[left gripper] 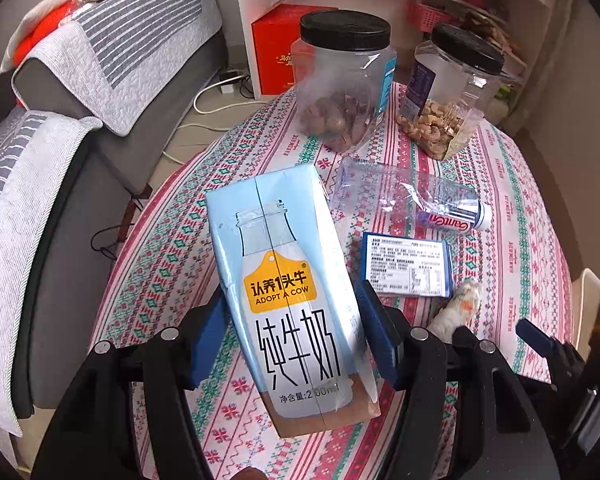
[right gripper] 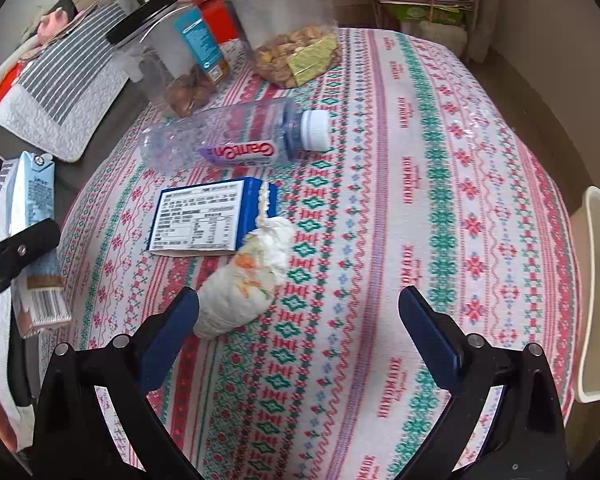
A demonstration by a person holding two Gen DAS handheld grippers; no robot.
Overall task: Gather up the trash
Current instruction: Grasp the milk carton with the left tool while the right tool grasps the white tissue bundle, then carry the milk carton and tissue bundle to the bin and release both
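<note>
Left wrist view: looks down along its fingers, close over the table (left gripper: 512, 208) edge, facing the jars (left gripper: 342, 80) at 12 o'clock. Right wrist view: equally near, tilted down, facing the same way. Shared: bottle (left gripper: 412, 200) (right gripper: 228, 140), box (left gripper: 406, 264) (right gripper: 204, 216), tissue (left gripper: 456, 312) (right gripper: 248, 276), carton (left gripper: 288, 300) (right gripper: 32, 208) at 9 o'clock in the right view.

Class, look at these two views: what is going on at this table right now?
A person is clearing trash with two handheld tools. The left tool is shut on a milk carton, held above the patterned tablecloth. The right tool is open, over the cloth, just beside a crumpled tissue. A crushed plastic bottle and a blue packet lie uncollected.
</note>
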